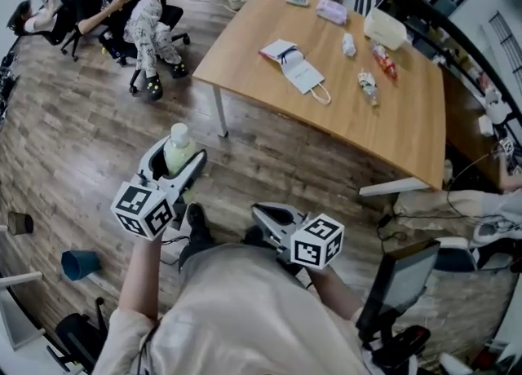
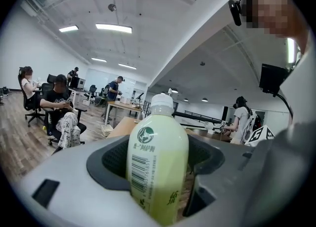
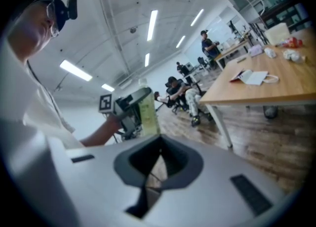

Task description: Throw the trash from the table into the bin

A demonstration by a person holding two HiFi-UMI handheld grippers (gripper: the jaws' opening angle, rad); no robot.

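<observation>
1. The left gripper (image 1: 178,159) is pinching a pale green plastic bottle with a white cap (image 1: 177,145) across its body. The bottle is standing upright in the jaws, over the wood-plank floor (image 1: 73,145) and well apart from the table.
2. In the left gripper view the bottle is filling the gap between the dark pads. Its base is being cut off by the gripper's grey body, and its small print is too fine to read.
3. The right gripper (image 1: 258,213) is keeping its jaws pressed together on nothing, and its own view is showing only a thin slit between the pads. The hand bearing it is hiding behind the marker cube and the person's torso.
4. On the light wooden rectangular table (image 1: 408,133), a white paper bag with cord handles (image 1: 294,65) is lying near the near left corner.
5. A crumpled clear wrapper (image 1: 369,86) and a red packet (image 1: 383,61) are lying toward the table's middle. A bulky white bag (image 1: 385,28) is sitting by the far edge. These are too small to identify further.
6. A teal tapered container (image 1: 80,263) is lying on the floor, well apart from the table. Whether it is the bin cannot be told.
7. A seated person in an office chair (image 1: 139,15) is sitting beyond the table's left corner.
</observation>
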